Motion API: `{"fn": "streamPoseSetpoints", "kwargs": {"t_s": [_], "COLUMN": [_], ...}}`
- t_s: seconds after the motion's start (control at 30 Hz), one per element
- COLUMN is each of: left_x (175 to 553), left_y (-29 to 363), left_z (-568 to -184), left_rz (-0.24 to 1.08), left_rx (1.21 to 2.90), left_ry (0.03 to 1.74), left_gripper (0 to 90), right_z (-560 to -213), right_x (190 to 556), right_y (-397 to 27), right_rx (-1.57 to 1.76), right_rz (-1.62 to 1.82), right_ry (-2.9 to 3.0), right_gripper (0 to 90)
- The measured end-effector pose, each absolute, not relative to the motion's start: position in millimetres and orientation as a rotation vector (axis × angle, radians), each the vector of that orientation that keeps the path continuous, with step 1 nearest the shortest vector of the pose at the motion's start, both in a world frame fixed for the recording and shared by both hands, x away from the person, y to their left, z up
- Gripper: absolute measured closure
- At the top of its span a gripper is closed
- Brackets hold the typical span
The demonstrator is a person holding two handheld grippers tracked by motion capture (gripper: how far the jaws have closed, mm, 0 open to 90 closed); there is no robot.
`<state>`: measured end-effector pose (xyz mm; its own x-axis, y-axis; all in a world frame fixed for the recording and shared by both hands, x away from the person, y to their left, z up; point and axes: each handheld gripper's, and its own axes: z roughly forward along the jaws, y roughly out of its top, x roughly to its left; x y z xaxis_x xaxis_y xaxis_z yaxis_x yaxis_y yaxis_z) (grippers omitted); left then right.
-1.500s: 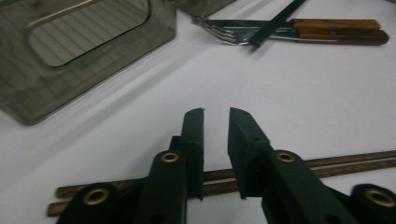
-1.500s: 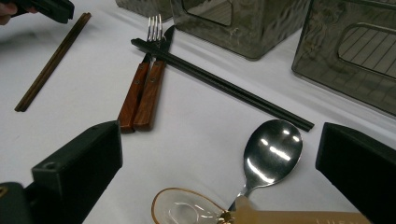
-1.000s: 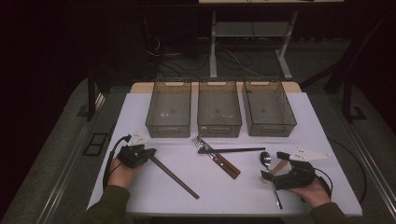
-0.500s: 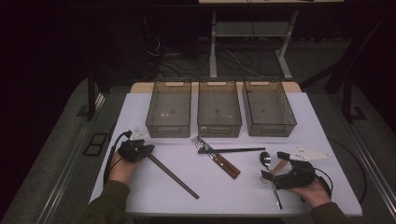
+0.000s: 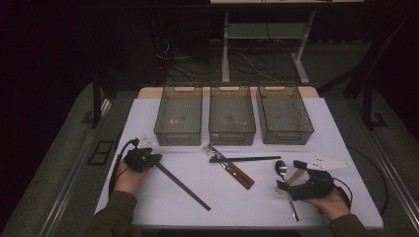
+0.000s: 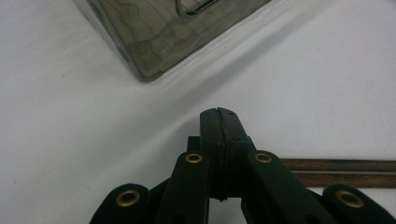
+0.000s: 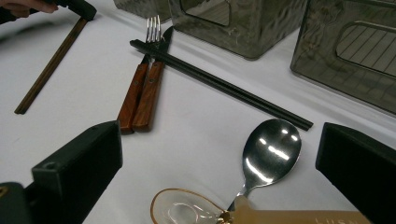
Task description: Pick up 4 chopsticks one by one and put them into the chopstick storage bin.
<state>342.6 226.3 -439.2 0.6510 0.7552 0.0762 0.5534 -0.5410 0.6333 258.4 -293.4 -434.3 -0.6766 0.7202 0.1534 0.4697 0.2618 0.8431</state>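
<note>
Brown chopsticks [image 5: 183,185]: pair lying diagonal on white bench [image 5: 148,207], 7 o'clock of left bin [image 5: 179,116]. Left gripper [image 5: 150,159] at pair's upper end, jaws pressed together, nothing pinched. Right gripper [image 5: 291,186] spread wide, straddling metal spoon [image 7: 271,151] and clear spoon [image 7: 180,207]. Step judged: pre-grasp, sorting cutlery to bins. Next move calls for left jaws opening, then pinching chopsticks.
</note>
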Motion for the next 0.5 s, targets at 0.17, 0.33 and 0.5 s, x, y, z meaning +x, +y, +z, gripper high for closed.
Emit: {"fn": "streamPoseSetpoints", "kwargs": {"t_s": [0.17, 0.33, 0.5], "left_x": [341.7, 341.1, 340.6], "left_y": [227.2, 227.1, 227.7], "left_z": [-438.5, -437.5, -436.8], "left_rz": [0.451, 0.452, 0.449], "left_rx": [2.297, 2.306, 2.309], "left_ry": [1.022, 1.022, 1.025], "left_gripper": [90.0, 90.0, 90.0], "right_z": [-434.3, -434.3, -434.3], "right_x": [258.3, 258.3, 258.2], "right_y": [-293.6, -293.6, -293.5], "right_rx": [1.101, 1.1, 1.103], "right_rz": [1.377, 1.377, 1.376], "right_ry": [2.272, 2.272, 2.274], "right_gripper": [0.5, 0.5, 0.4]}}
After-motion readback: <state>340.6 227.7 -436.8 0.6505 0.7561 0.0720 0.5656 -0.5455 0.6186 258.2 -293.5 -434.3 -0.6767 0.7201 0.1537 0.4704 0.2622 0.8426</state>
